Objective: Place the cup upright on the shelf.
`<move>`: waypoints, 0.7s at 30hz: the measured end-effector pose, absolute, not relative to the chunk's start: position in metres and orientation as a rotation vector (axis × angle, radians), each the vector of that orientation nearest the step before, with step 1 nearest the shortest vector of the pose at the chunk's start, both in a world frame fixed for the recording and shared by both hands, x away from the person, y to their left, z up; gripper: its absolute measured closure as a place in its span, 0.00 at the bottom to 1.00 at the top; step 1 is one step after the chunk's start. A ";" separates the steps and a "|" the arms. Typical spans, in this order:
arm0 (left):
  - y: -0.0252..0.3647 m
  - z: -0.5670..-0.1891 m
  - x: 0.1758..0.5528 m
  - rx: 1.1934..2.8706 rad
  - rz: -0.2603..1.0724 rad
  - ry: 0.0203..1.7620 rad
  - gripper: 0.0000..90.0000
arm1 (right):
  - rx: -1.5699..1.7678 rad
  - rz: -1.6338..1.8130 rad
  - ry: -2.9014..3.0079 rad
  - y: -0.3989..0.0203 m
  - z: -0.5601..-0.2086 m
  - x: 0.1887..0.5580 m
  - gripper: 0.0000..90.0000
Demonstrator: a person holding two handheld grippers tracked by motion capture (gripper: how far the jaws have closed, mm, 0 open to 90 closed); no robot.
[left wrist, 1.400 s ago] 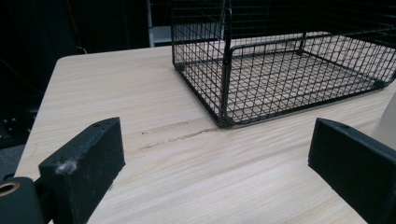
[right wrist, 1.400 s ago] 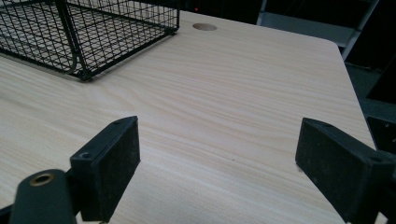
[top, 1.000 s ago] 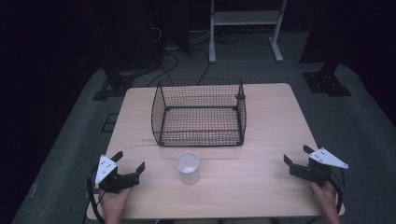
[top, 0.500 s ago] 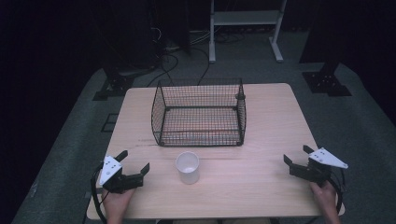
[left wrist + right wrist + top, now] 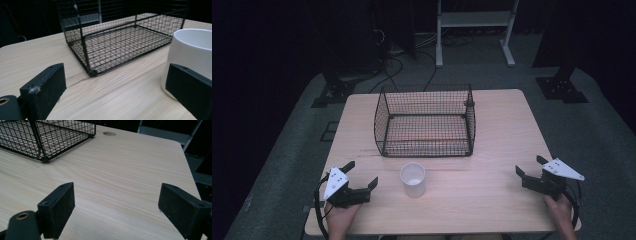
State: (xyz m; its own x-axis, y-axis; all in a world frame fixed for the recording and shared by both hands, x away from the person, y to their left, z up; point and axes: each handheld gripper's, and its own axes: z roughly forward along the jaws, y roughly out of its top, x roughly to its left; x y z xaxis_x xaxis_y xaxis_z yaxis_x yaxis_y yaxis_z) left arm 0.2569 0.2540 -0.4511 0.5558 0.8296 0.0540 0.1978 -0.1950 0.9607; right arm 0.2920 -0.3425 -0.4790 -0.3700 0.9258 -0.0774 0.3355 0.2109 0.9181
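**Holding two grippers by a white cup**

The left hand-held gripper (image 5: 360,178) sits at the bench's (image 5: 502,125) near left corner, jaws wide apart, just beside the white cup (image 5: 413,179). The right hand-held gripper (image 5: 529,172) waits at the near right corner, jaws apart. A wire basket (image 5: 425,121) stands behind the cup.

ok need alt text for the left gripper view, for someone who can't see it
Seen along the open left tool, a white cup stands on a light wooden table at the right, just behind the right-hand black jaw. Beyond it sits an empty black wire basket, against a dark background.
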 end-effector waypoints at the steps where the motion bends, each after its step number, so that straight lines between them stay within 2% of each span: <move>1: 0.253 -0.451 0.257 1.707 0.724 0.861 0.03 | 1.171 1.143 1.831 -0.342 -0.479 0.292 0.14; 21: 0.229 -0.443 0.254 1.766 0.612 0.713 0.03 | 1.176 1.138 1.829 -0.342 -0.479 0.292 0.14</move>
State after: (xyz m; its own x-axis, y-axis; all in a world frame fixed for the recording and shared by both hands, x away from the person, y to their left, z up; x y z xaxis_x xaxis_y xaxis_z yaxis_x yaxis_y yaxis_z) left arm 0.2540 0.2286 -0.4425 0.6873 0.7240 0.0587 0.1674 -0.2365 0.9571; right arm 0.2923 -0.3422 -0.4790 -0.3661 0.9272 -0.0790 0.3390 0.2119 0.9166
